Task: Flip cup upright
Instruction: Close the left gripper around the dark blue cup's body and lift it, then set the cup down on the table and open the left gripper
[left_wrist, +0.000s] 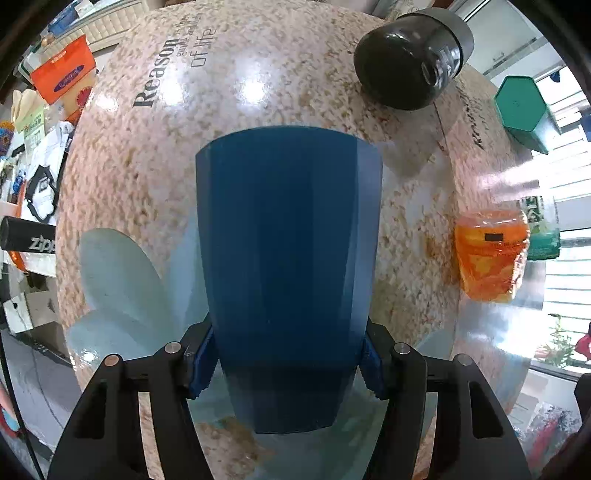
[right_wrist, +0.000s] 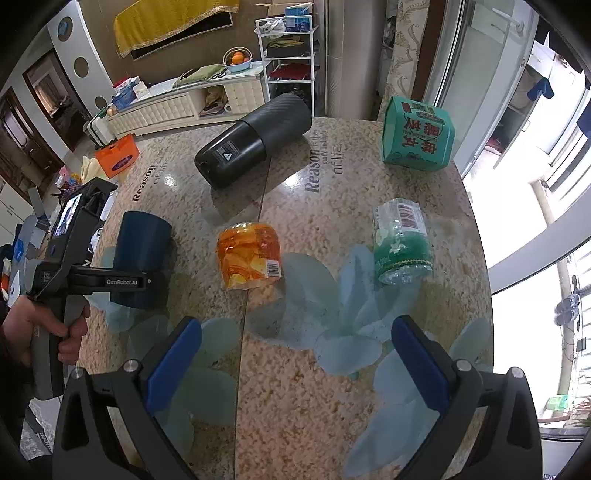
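Note:
A dark blue faceted cup (left_wrist: 288, 266) fills the middle of the left wrist view, lying lengthwise between the fingers. My left gripper (left_wrist: 286, 363) is shut on the cup, its blue pads (left_wrist: 201, 363) pressed against both sides. In the right wrist view the cup (right_wrist: 142, 254) lies on its side at the table's left, held by the left gripper (right_wrist: 127, 282). My right gripper (right_wrist: 295, 365) is open and empty above the table's near part, well to the right of the cup.
On the round speckled table (right_wrist: 332, 206) lie a black cylinder (right_wrist: 251, 142), an orange jar (right_wrist: 249, 254), a green-and-clear jar (right_wrist: 402, 240) and a green box (right_wrist: 417, 134). The table's edge runs close behind the cup on the left.

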